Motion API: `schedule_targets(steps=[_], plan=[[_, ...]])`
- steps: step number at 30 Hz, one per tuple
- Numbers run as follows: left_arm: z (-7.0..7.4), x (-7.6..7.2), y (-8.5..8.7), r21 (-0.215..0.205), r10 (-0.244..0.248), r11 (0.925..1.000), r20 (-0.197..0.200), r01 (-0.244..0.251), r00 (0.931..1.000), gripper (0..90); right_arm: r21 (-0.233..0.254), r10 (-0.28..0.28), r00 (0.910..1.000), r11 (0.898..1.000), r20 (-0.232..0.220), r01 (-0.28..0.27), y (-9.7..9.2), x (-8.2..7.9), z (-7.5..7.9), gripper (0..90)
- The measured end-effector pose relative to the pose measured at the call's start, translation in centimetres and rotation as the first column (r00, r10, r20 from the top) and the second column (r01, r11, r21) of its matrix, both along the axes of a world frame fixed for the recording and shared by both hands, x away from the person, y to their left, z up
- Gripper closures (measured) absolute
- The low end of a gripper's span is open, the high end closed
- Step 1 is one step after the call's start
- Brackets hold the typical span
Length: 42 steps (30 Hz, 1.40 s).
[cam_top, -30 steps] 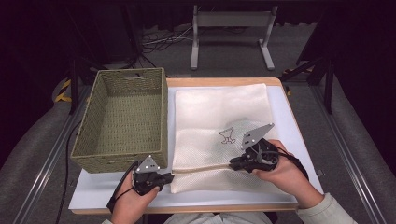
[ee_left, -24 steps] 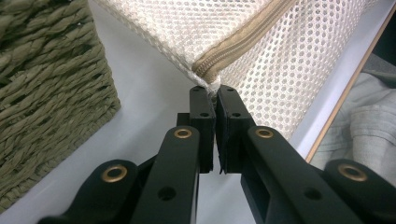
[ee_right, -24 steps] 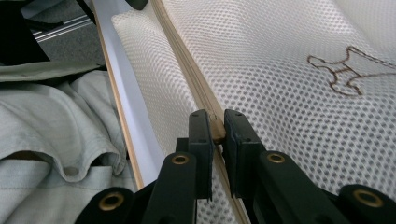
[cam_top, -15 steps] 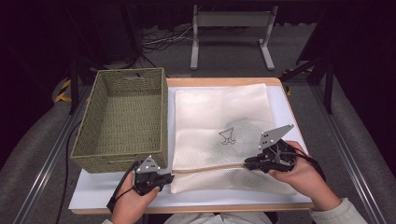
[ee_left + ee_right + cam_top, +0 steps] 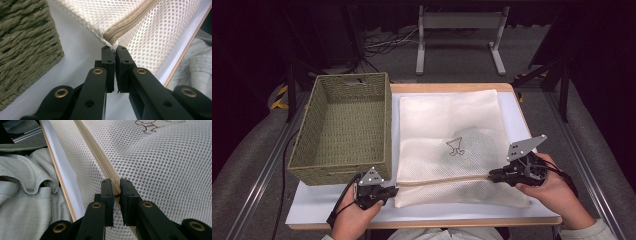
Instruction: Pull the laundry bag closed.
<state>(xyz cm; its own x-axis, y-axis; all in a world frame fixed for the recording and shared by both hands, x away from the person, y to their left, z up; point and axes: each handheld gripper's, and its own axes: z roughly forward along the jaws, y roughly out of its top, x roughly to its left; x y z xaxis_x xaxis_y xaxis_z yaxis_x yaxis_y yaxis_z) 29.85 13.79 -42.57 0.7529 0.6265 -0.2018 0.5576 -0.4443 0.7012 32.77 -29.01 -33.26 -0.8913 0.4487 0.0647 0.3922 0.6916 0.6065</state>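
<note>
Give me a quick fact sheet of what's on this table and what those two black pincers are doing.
Surface: white table top
Main item: cream mesh laundry bag lying flat, with a tan zipper running across it
Left gripper: shut on the bag's corner at the zipper's end
Right gripper: shut on the zipper pull, near the bag's right side
Container: green woven basket, nothing in it, left of the bag
Bag marking: small brown embroidered figure

Greenish thing point(image 5: 472, 145) inside mesh bag point(image 5: 447, 115) veiled, zipper pull hidden between right gripper point(image 5: 115, 188) pads
</note>
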Motion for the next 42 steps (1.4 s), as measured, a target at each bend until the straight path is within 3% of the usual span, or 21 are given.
schedule_targets(steps=[42], plan=[[-0.2,-0.2,0.4,-0.006,0.017,0.9998,-0.018,-0.017,0.9997,86.6,-0.008,-0.114,0.9931,0.993,-0.029,0.114,-8.6,-0.4,-2.5,82.1]])
